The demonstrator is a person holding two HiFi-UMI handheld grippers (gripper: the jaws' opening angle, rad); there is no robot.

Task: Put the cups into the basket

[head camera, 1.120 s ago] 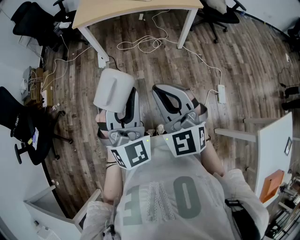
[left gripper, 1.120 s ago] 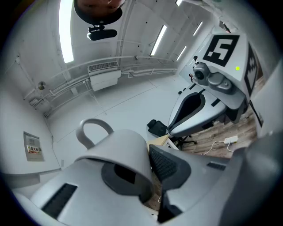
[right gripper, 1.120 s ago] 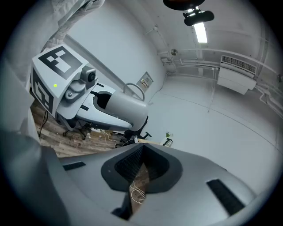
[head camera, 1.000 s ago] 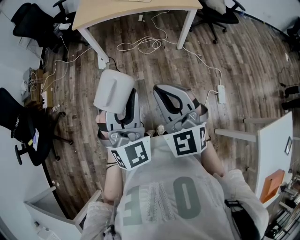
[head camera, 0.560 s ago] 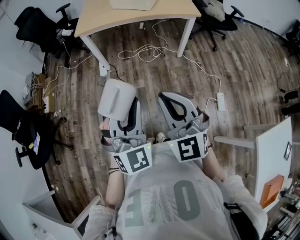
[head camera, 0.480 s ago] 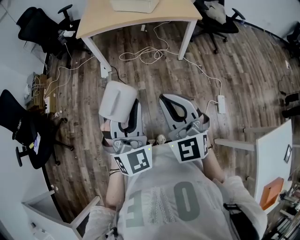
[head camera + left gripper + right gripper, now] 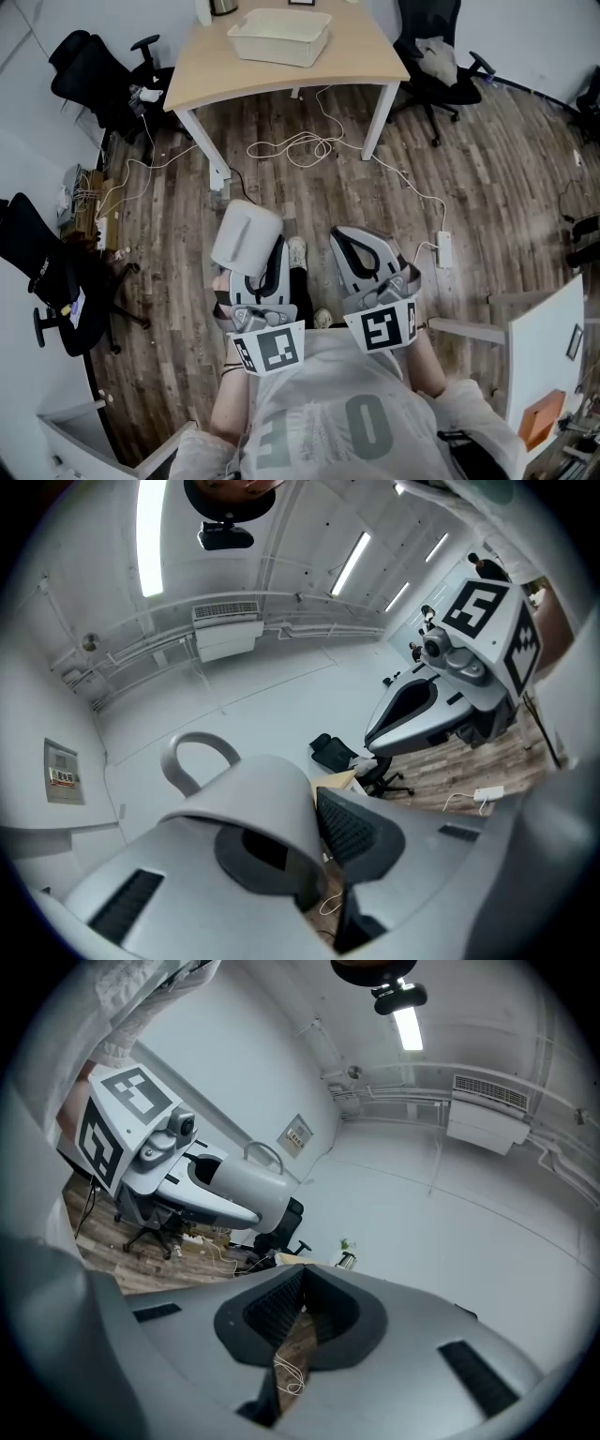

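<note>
left claw (image 7: 309,847) clamps cup (image 7: 246,234) by its wall | right claw (image 7: 298,1321) seemingly closed, empty | risk: one-wall grip slips, cup drops well short of basket (image 7: 279,52)

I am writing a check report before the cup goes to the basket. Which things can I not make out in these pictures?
- Basket, head view: too small and far to tell whether a cup already lies inside.
- Cup, left gripper view: its inside is hidden by its own wall and the jaws closed on it.
- Dark thing on the table, head view: cut off by the top edge.
</note>
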